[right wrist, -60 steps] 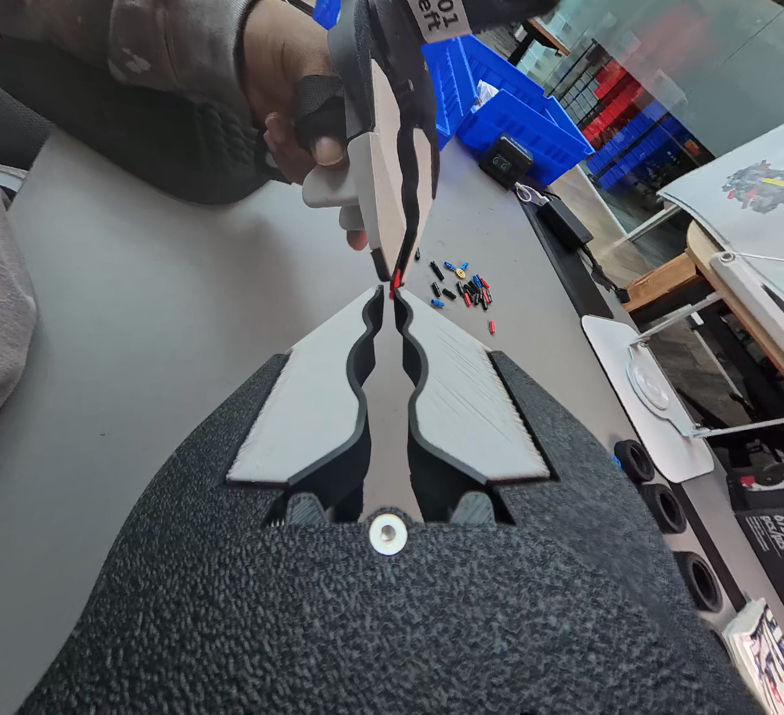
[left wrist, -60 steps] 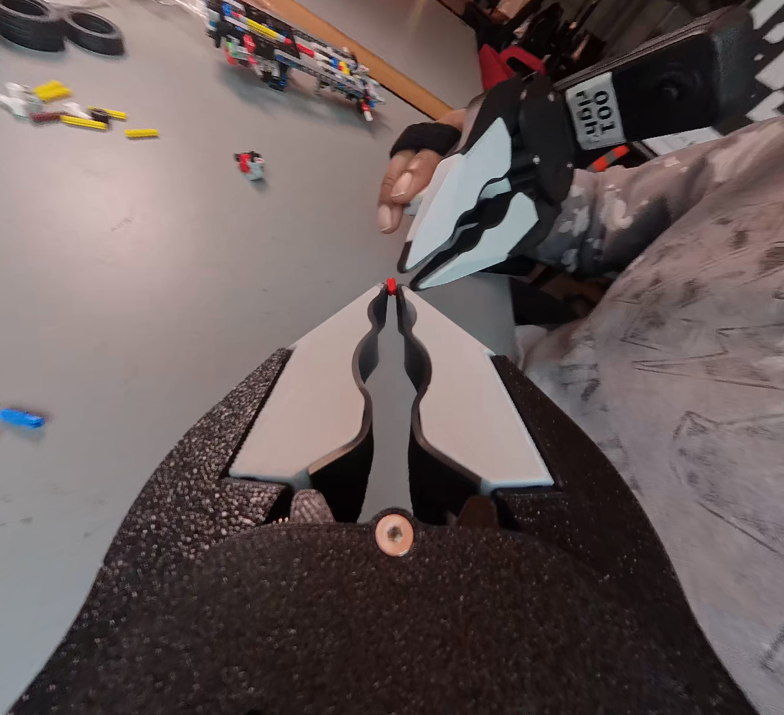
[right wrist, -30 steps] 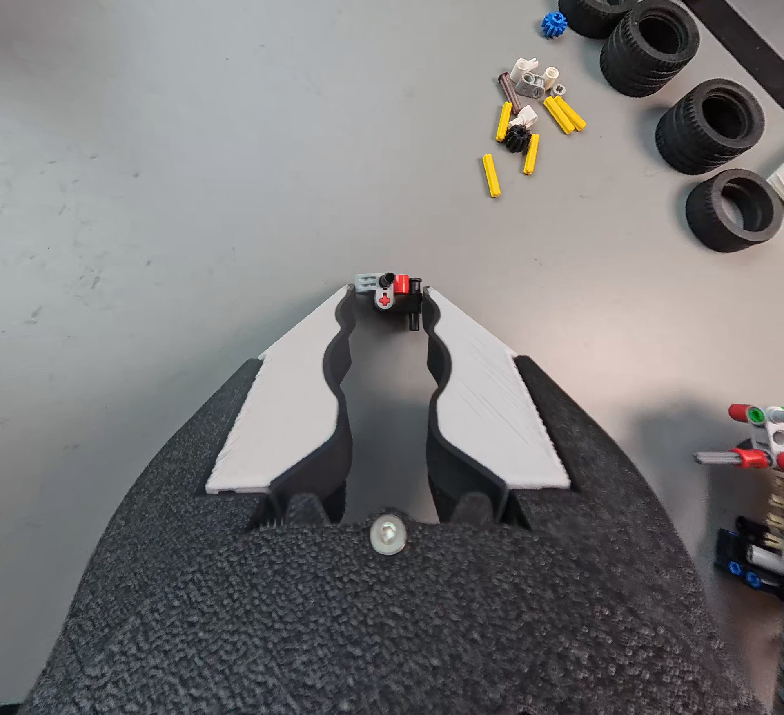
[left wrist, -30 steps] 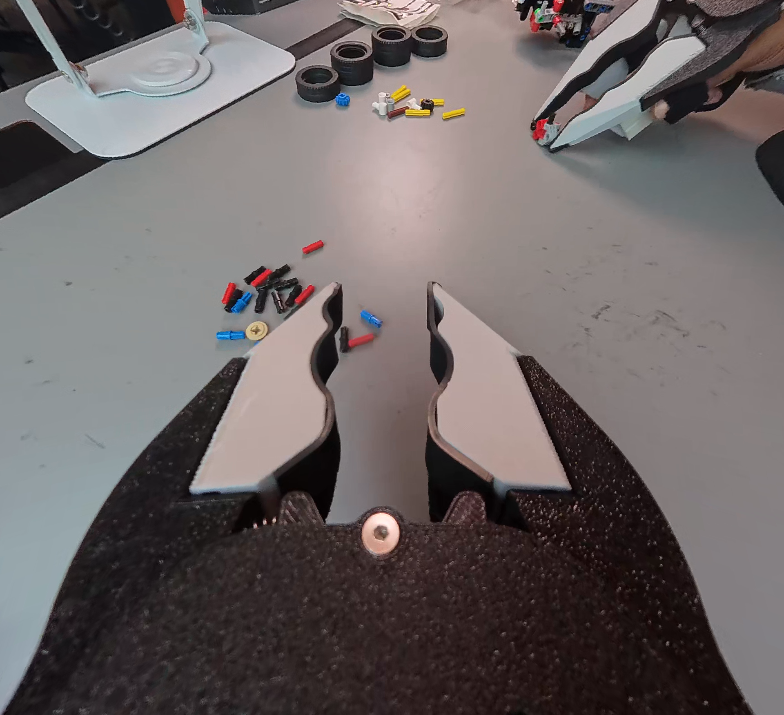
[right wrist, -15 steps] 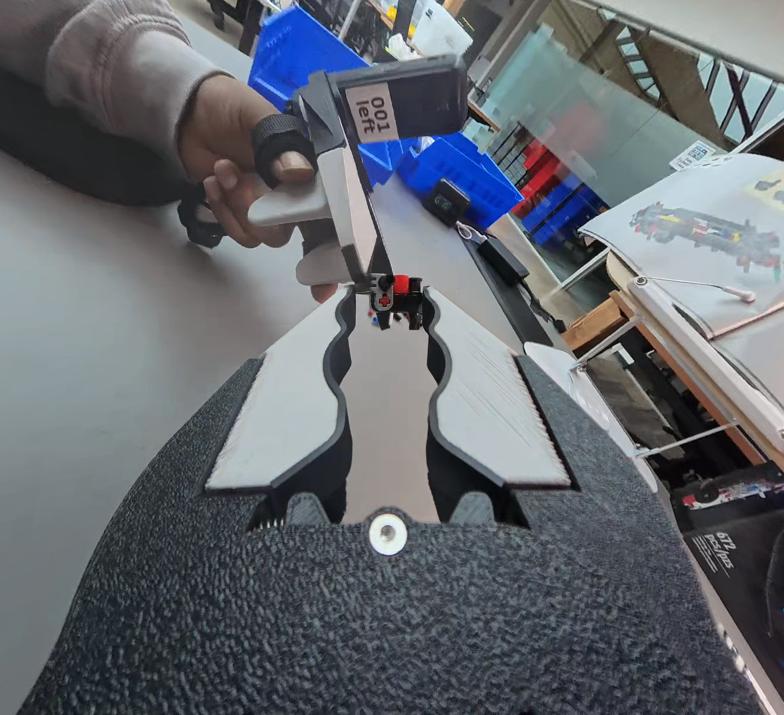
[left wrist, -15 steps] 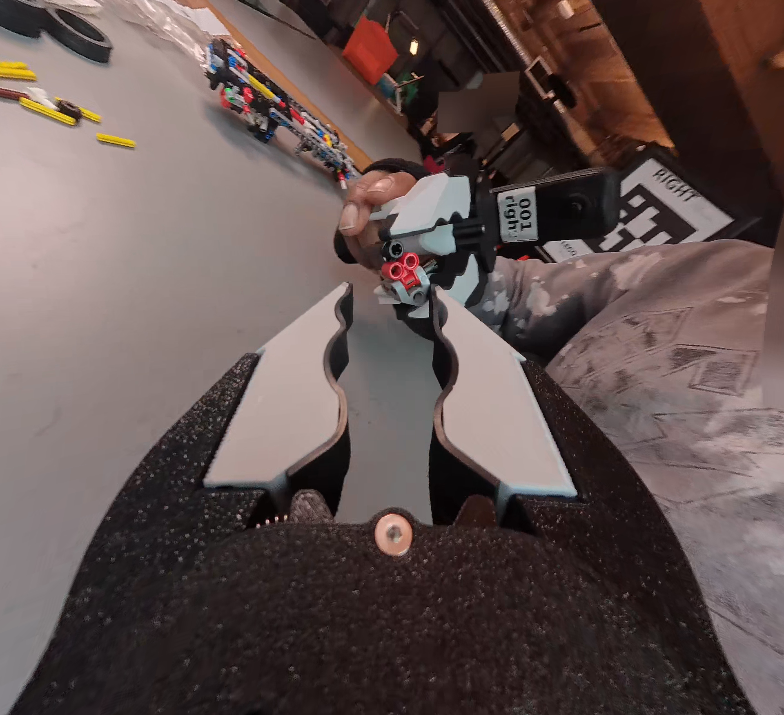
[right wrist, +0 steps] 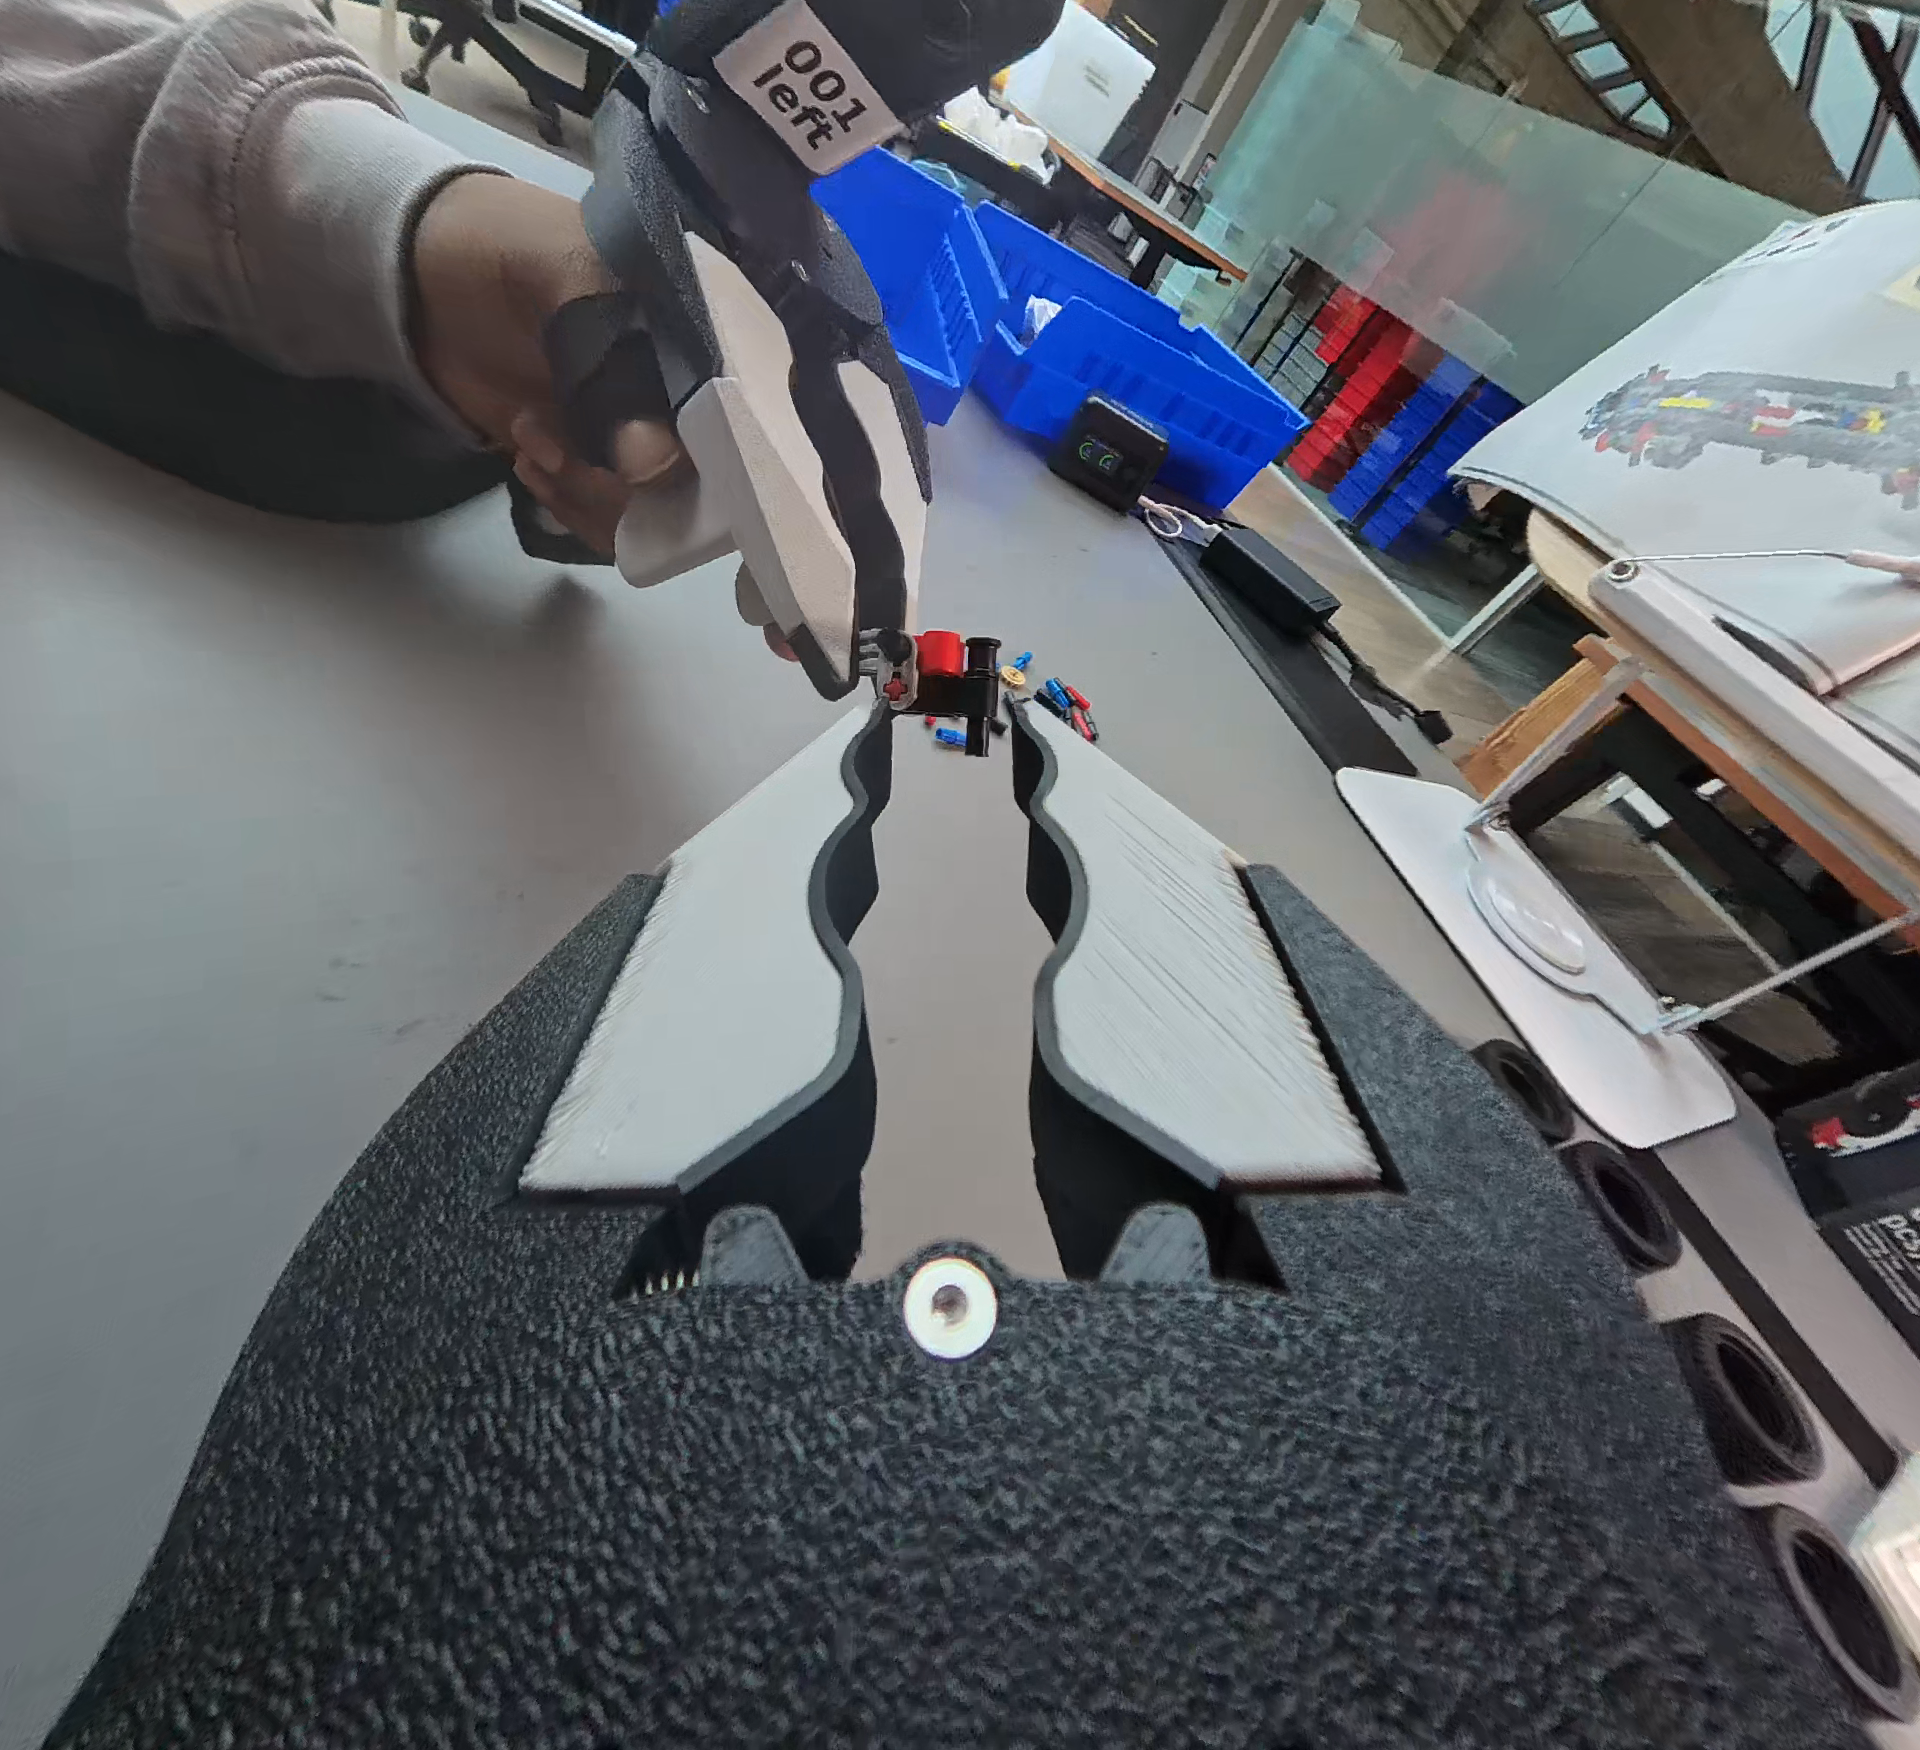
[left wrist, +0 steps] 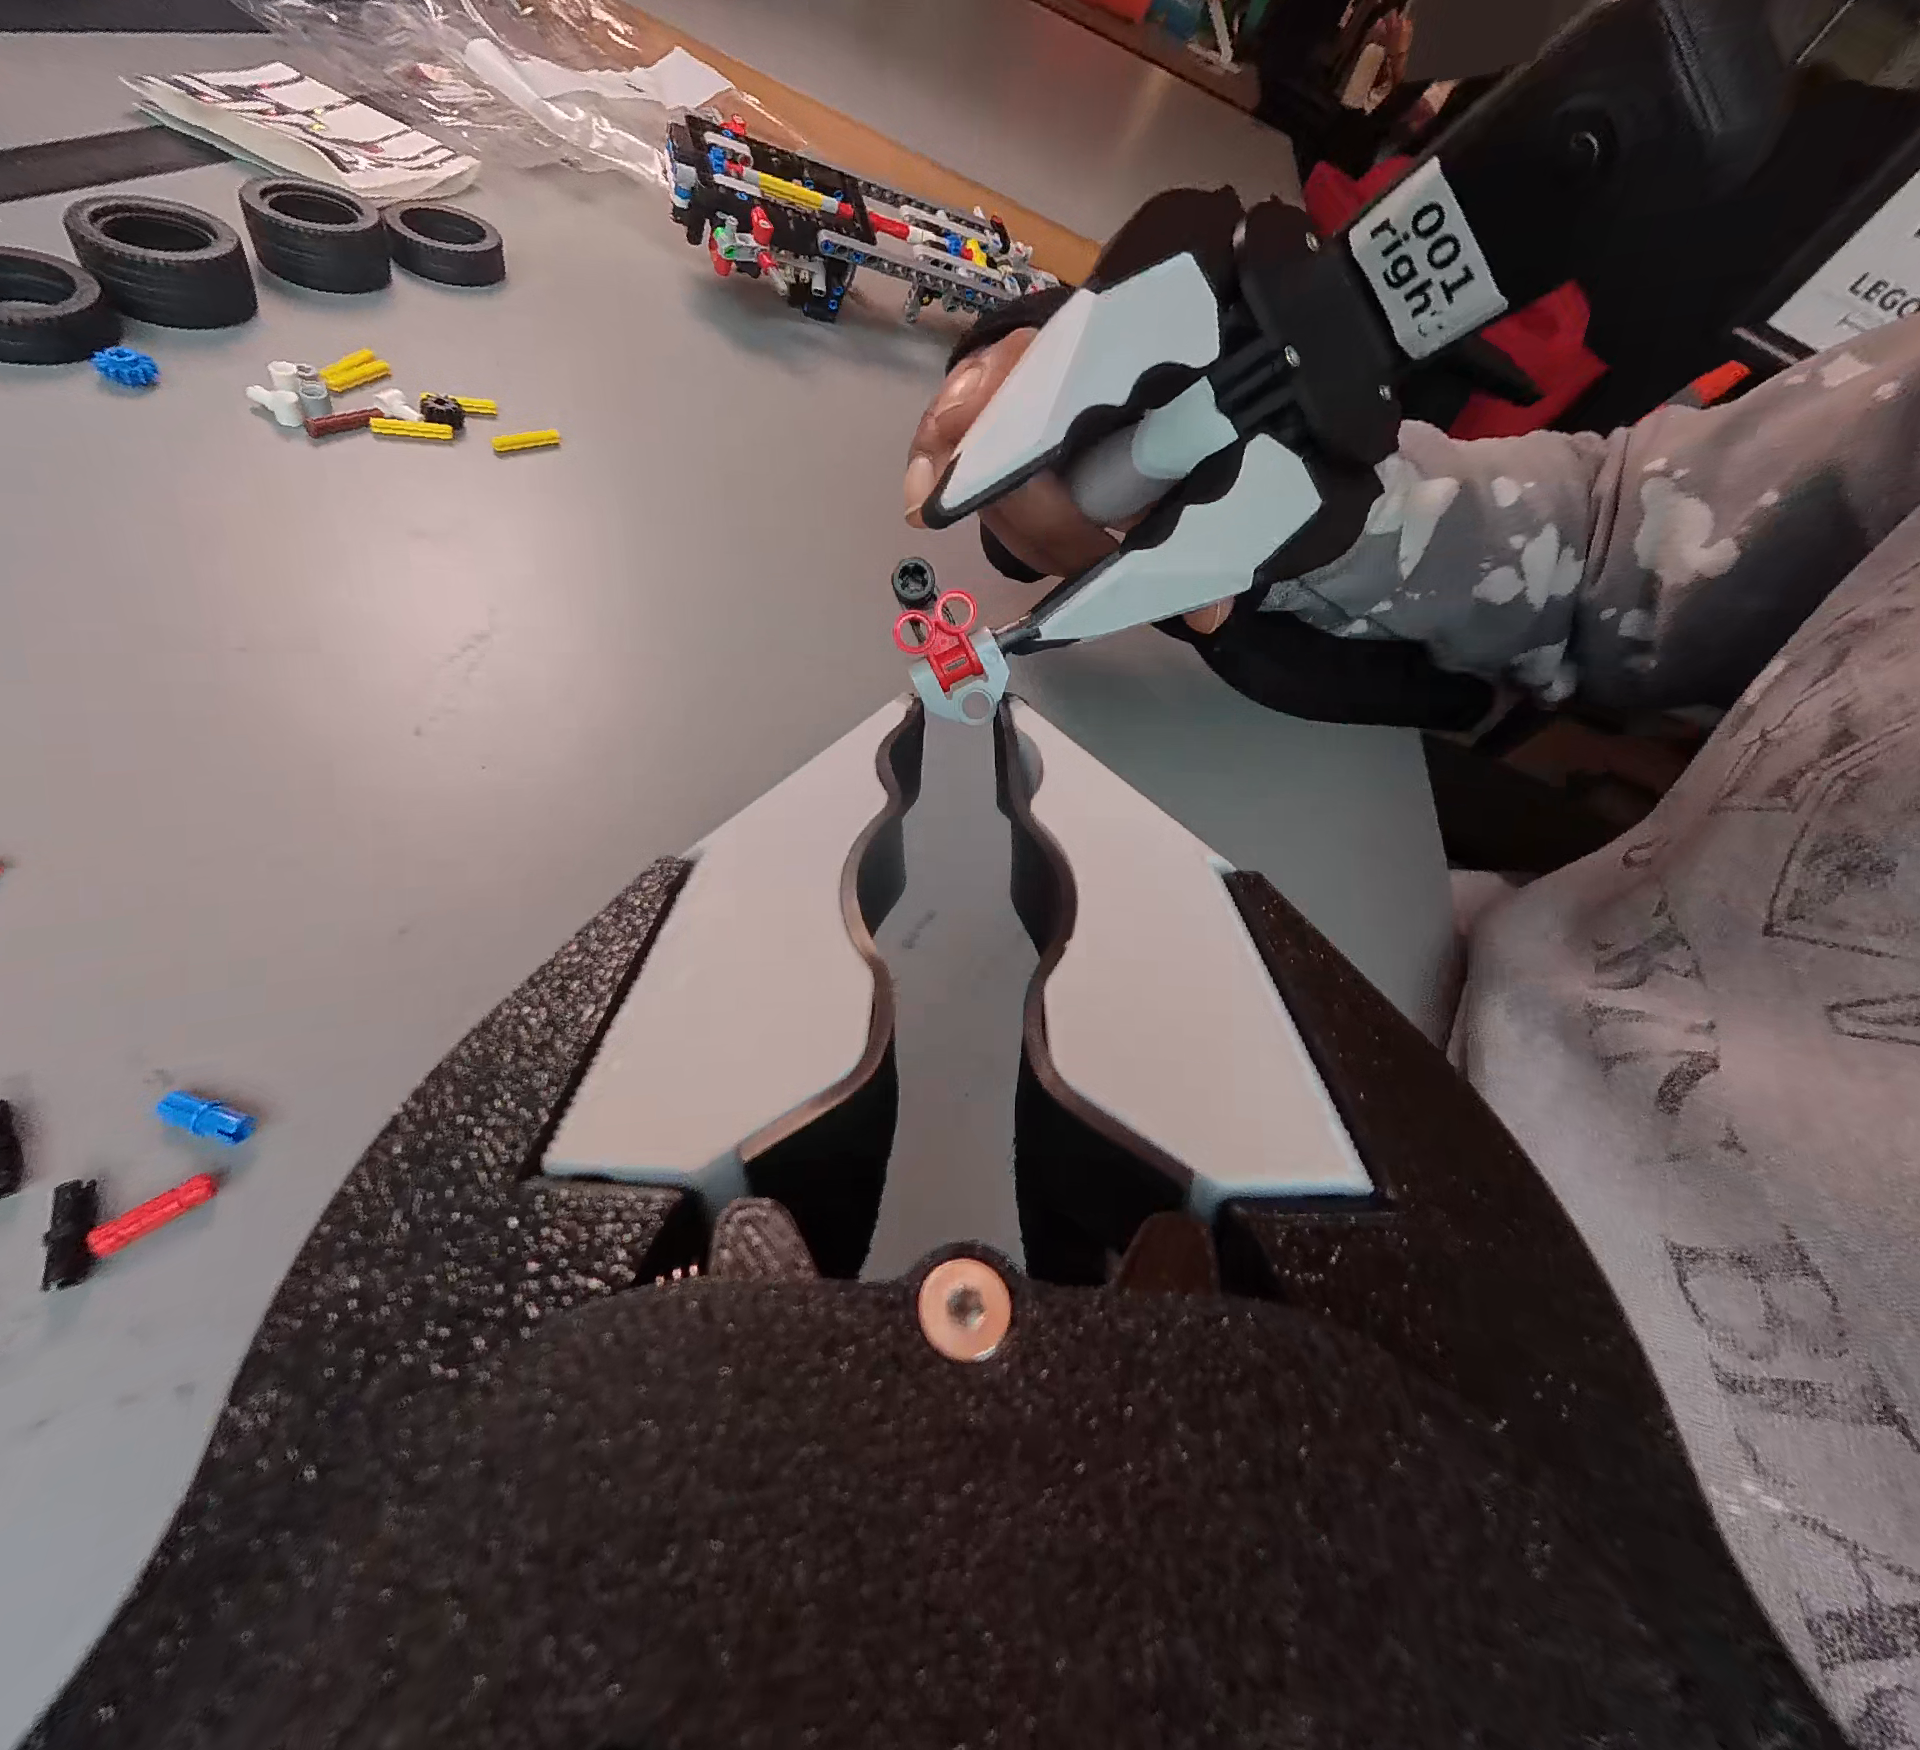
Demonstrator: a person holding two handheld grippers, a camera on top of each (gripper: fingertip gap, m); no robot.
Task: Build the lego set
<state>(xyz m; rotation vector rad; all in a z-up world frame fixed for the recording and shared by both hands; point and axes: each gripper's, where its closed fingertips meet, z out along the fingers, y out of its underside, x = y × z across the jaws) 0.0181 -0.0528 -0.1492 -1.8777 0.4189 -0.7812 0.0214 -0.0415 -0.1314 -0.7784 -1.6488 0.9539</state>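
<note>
Left wrist view: the left gripper pinches the grey end of the small lego piece at its fingertips, held above the table. The right gripper has its jaws spread, the piece's black end just between its tips; whether they touch it, I can't tell. The half-built model sits well behind.

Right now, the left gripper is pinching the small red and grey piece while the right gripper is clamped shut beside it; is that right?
Not quite. The right gripper is open, not clamped shut: the left wrist view shows its two fingers spread apart. The rest holds: the left gripper does pinch the small red and grey piece, and the right one is beside it.
</note>
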